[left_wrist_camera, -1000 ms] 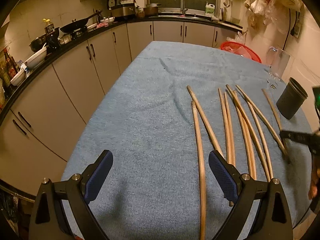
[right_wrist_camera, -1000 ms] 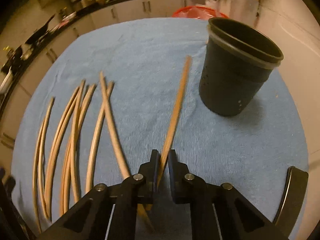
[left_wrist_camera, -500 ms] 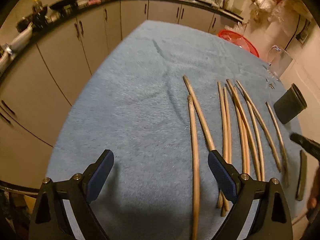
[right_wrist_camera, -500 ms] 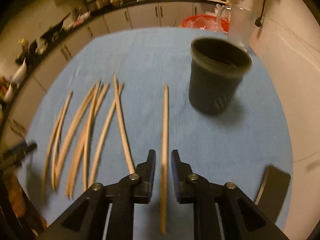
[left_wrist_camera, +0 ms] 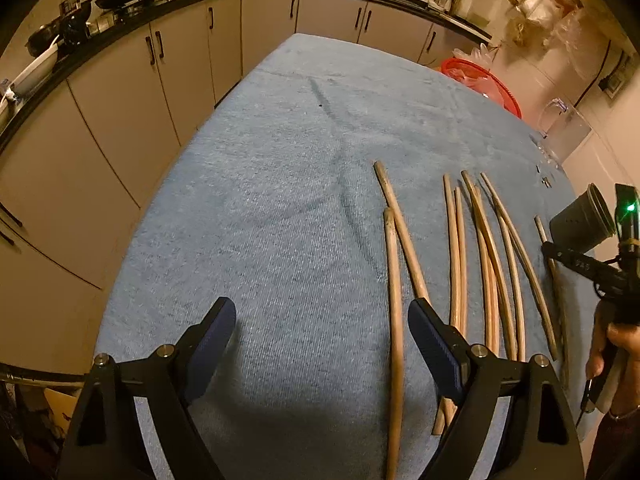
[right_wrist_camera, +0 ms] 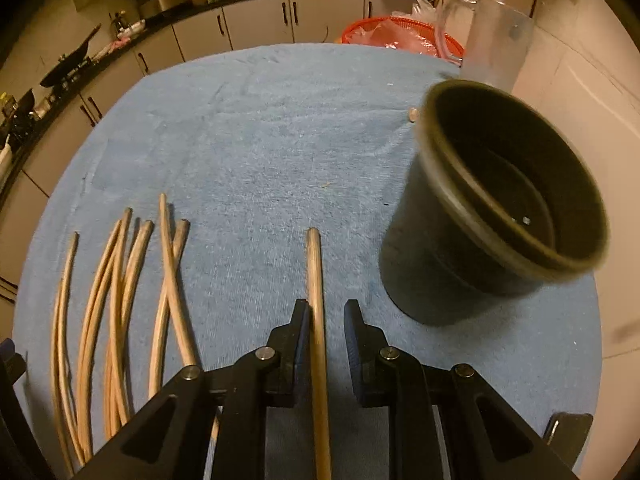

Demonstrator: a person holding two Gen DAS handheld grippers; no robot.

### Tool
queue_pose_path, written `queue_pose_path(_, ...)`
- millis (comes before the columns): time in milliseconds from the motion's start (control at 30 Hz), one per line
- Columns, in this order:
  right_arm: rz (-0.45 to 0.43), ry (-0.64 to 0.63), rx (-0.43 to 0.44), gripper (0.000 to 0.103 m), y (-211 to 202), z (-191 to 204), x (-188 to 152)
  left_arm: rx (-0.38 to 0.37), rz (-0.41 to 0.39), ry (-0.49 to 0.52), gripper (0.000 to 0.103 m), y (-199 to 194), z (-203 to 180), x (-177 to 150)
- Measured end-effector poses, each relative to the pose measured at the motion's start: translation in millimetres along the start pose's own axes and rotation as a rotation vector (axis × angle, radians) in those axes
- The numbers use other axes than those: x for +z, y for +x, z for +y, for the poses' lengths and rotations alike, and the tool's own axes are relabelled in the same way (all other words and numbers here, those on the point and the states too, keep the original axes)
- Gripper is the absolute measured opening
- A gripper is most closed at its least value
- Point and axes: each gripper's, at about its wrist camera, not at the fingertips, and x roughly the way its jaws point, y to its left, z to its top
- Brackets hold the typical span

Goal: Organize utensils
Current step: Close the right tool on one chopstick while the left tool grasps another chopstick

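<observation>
Chopstick: one long tan wooden chopstick (right_wrist_camera: 316, 300) is seen lengthwise between the right gripper (right_wrist_camera: 326, 320) jaws, which have just been parted slightly, tip pointing away
Holder: the black round plastic cup (right_wrist_camera: 492, 208) is found just right of that tip
Left gripper (left_wrist_camera: 320, 332): spread wide, nothing pinched

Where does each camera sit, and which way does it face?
Left wrist: on the left gripper, facing down over the chopsticks on the blue cloth; its wide jaws, just closing, straddle one.
Right wrist: on the right gripper, facing the black cup; its jaws, just opened, flank one chopstick.
Both show the chopsticks, cloth and cup.
</observation>
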Motion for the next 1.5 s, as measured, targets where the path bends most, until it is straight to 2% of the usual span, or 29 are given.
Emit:
queue_pose_path(67,-0.011,-0.023,-0.019,0.02,6.1,8.3,7.3,-0.006,0.016,0.0,0.081,2.5,0.4,3.8)
queue_pose_path(133,-0.004,-0.052,-0.008,0.015,8.5,15.2,11.1,-0.02,0.048,0.006,0.071,7.3,-1.9,7.9)
queue_pose_path(167,-0.001,-0.076,-0.007,0.008,9.6,19.8,13.1,-0.035,0.064,0.004,0.07,10.0,-3.1,10.3)
queue_pose_path(233,-0.009,-0.078,0.031,0.008,5.9,25.0,12.5,-0.073,0.105,0.001,0.07,17.6,-5.4,16.2)
queue_pose_path(433,-0.188,-0.062,0.082,0.008,-56.3,32.9,3.4,-0.039,0.137,0.013,0.058,29.1,-18.3,28.7)
queue_pose_path(500,-0.223,-0.061,0.113,0.008,-69.3,37.2,1.0,-0.015,0.152,0.029,0.05,36.2,-23.3,32.8)
queue_pose_path(533,-0.234,-0.064,0.116,0.008,-82.0,31.5,-3.5,-0.005,0.163,0.033,0.041,39.8,-25.9,33.5)
queue_pose_path(567,-0.251,-0.065,0.122,0.008,-89.7,32.1,-6.2,0.002,0.178,0.04,0.037,44.1,-27.9,34.5)
queue_pose_path(700,-0.283,-0.059,0.165,0.008,-105.1,33.6,-17.1,0.06,0.178,0.075,0.035,49.1,-38.0,38.7)
queue_pose_path(1000,-0.309,-0.036,0.21,0.008,-127.2,21.2,-35.5,0.058,0.164,0.11,0.035,31.0,-54.8,36.4)
queue_pose_path(1133,-0.308,-0.031,0.23,0.008,-124.6,21.1,-37.0,0.077,0.192,0.132,0.035,40.5,-60.4,30.4)
queue_pose_path(1200,-0.307,-0.033,0.239,0.008,-126.1,22.4,-39.6,0.09,0.199,0.141,0.031,45.7,-62.2,28.8)
queue_pose_path(1333,-0.31,-0.038,0.254,0.008,-129.2,25.9,-42.1,0.114,0.161,0.146,0.028,52.4,-69.5,39.3)
queue_pose_path(1400,-0.313,-0.038,0.26,0.008,-130.0,27.6,-42.0,0.118,0.149,0.143,0.018,55.6,-68.9,54.2)
queue_pose_path(1433,-0.317,-0.038,0.264,0.008,-131.3,28.3,-42.0,0.11,0.146,0.142,0.008,56.6,-68.5,58.1)
queue_pose_path(1500,-0.328,-0.034,0.267,0.008,-135.6,27.7,-41.8,0.073,0.145,0.131,0.008,55.1,-67.3,63.2)
